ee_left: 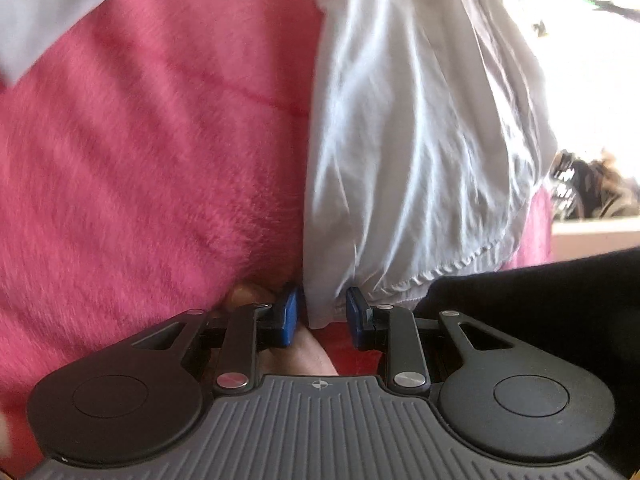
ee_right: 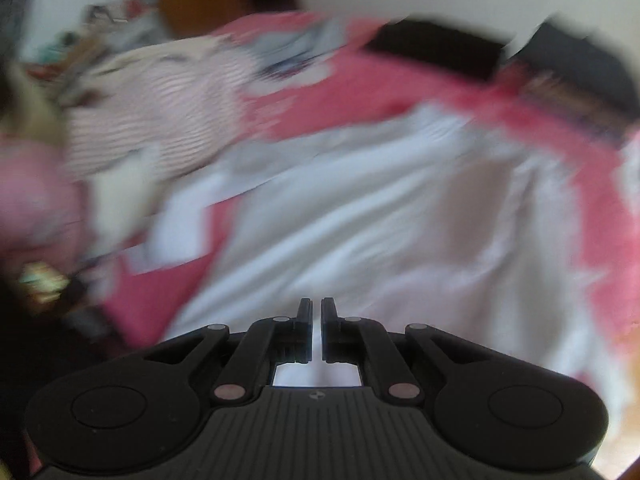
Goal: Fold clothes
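— where lying on fuzzy pink blanket [ee_left: 132, 152], what cloth?
— crinkled thin white garment [ee_left: 408, 140], corner between parted left gripper [ee_left: 321, 312] pads.
— right gripper [ee_right: 316, 320]?
— nearly clenched, empty; blurred striped clothes [ee_right: 160, 120] beyond.

- The left gripper [ee_left: 321, 312] has its two blue fingers [ee_left: 289, 314] a little way apart, with a white cloth edge between them.
- A bare finger of the person [ee_left: 244, 295] peeks out beside it.
- The right gripper [ee_right: 316, 328] has its black fingers [ee_right: 304, 330] almost touching, with a thin gap.
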